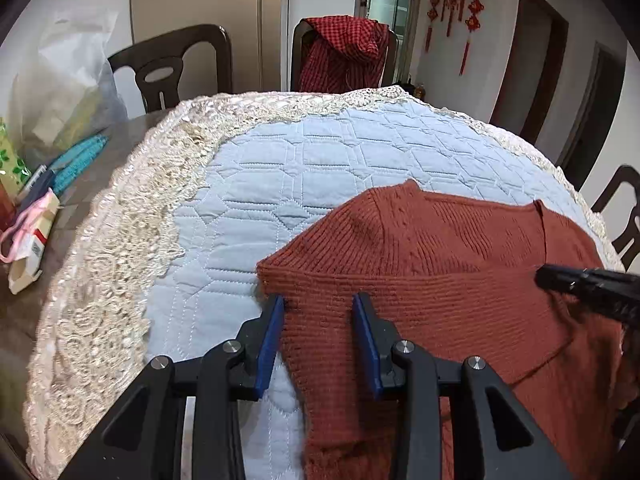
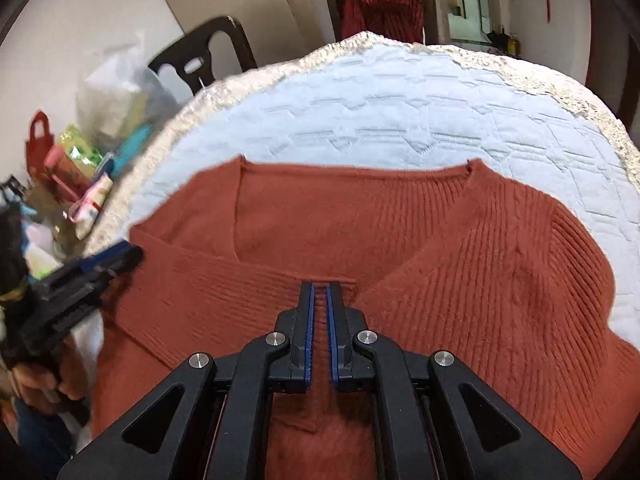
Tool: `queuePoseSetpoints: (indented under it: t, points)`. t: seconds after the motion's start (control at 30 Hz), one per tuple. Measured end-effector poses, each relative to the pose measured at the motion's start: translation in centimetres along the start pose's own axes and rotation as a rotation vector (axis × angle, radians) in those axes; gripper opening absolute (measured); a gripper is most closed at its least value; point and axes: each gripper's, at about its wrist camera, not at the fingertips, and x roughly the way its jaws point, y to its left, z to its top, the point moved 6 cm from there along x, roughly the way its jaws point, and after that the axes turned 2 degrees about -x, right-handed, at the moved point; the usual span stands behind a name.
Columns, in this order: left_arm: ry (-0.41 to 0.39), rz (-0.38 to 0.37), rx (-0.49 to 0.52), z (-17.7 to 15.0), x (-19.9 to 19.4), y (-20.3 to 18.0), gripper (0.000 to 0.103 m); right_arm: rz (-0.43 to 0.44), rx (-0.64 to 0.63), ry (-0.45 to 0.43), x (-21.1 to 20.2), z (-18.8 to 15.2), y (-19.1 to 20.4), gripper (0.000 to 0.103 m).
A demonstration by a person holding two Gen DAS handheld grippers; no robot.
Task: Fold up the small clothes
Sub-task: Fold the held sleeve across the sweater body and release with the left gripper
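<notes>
Right gripper [image 2: 320, 286] pinches the rust sweater's [image 2: 460, 248] cuff at its V-neck; left gripper [image 1: 318, 300], jaws apart, straddles the sleeve fold: keep it flat.

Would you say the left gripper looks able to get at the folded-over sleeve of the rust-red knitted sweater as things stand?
Probably yes: the left gripper already has its open jaws astride the folded-over sleeve of the rust-red knitted sweater, with nothing between.

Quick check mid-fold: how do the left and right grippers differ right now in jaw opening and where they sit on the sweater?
The left gripper has its jaws apart, straddling the folded sleeve edge of the rust sweater; the right gripper has its jaws almost together. The left gripper is at the sweater's left edge by the blue quilted cover; the right gripper is at the middle, at the sleeve cuff below the V-neck. Both have blue-lined black jaws and point down at the sweater.
</notes>
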Motion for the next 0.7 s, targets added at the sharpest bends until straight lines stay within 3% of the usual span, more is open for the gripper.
queuePoseSetpoints:
  t: [0.2,0.3,0.43,0.7]
  points:
    - [-0.020,-0.024,0.003,-2.5,-3.7,-0.8,0.038,0.008,-0.055,-0.028,-3.2,-2.5,1.9,0.006]
    - [0.002,-0.022,0.019,-3.6,-3.2,-1.5,0.039,-0.005,-0.093,0.002,-2.9,-4.4,2.5,0.006]
    - [-0.003,0.005,0.011,-3.7,-3.5,-1.6,0.039,0.001,-0.065,0.009,-3.1,-4.4,2.0,0.006]
    - [-0.043,0.015,0.036,-4.2,-7.2,-3.0,0.039,0.010,-0.076,-0.036,-6.9,-6.0,2.1,0.016]
